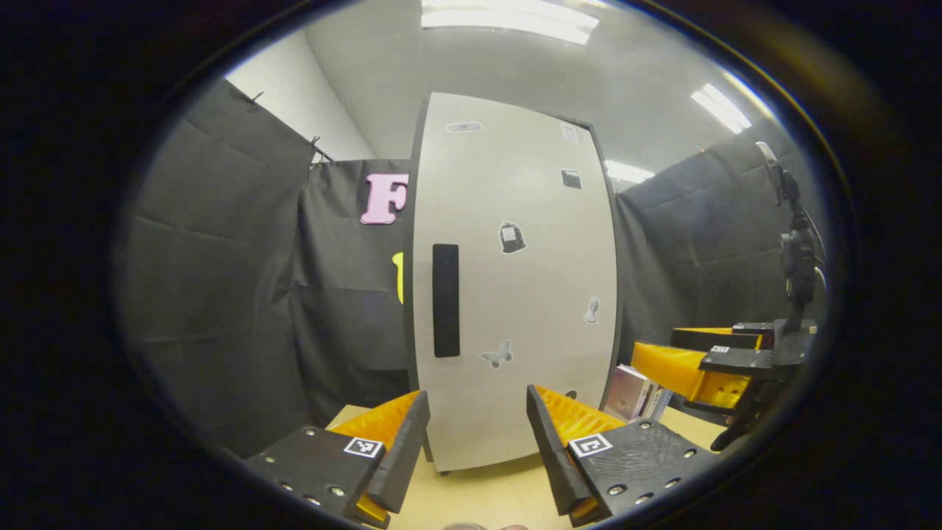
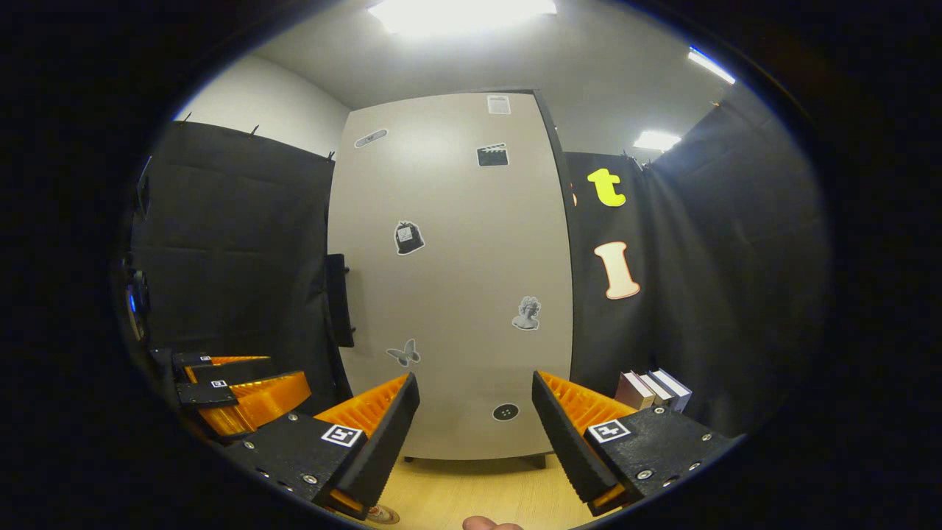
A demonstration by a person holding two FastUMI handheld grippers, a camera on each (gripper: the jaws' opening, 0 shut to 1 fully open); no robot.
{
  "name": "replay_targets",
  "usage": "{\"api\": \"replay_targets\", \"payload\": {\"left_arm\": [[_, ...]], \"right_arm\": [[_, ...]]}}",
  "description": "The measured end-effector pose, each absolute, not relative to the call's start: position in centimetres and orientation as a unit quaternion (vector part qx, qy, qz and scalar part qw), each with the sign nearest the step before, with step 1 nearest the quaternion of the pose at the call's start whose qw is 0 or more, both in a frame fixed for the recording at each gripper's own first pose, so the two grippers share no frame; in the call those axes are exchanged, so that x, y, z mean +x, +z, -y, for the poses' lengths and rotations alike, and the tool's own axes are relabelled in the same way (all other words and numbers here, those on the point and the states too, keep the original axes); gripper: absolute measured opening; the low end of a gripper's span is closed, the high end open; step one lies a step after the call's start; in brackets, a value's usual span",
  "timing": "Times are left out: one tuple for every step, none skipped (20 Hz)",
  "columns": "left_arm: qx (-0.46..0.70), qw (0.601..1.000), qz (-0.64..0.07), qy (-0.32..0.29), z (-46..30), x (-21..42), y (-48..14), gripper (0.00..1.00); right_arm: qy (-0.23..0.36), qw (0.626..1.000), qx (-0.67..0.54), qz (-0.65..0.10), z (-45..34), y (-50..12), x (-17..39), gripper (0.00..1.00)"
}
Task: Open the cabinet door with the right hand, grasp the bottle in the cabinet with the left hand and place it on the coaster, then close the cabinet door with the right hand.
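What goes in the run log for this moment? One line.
cabinet door: closed | handle: untouched | left gripper: open | right gripper: open

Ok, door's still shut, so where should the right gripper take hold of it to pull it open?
Take the dark vertical handle on the cabinet door, at its left edge. It stands proud of the door, so bring the open right gripper straight on, a finger on either side of the bar, then pull. This is a judgement.

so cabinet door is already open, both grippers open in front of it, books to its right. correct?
Not quite: the cabinet door is closed, flat across the cabinet front with its handle untouched, as the right gripper view shows. The rest holds: the left gripper and right gripper are both open in front of it, and the books stand to its right.
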State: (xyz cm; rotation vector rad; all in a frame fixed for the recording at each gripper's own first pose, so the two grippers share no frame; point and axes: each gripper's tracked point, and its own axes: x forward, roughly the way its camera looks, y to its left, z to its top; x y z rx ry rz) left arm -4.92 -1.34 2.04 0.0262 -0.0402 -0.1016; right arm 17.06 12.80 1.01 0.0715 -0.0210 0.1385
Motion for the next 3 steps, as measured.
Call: {"api": "replay_targets", "payload": {"left_arm": [[0.009,0.998,0.021,-0.053,1.40,-4.90,2.06,0.81],[0.004,0.998,0.020,-0.055,1.41,-4.84,1.97,0.76],[0.002,0.998,0.016,-0.056,1.33,-4.79,1.76,0.71]], "right_arm": [[0.068,0.997,0.035,0.012,-12.82,1.13,17.05,0.95],[0.066,0.997,0.035,0.015,-12.68,1.26,17.07,0.95],[0.064,0.997,0.037,0.017,-12.71,1.34,17.14,0.95]]}}
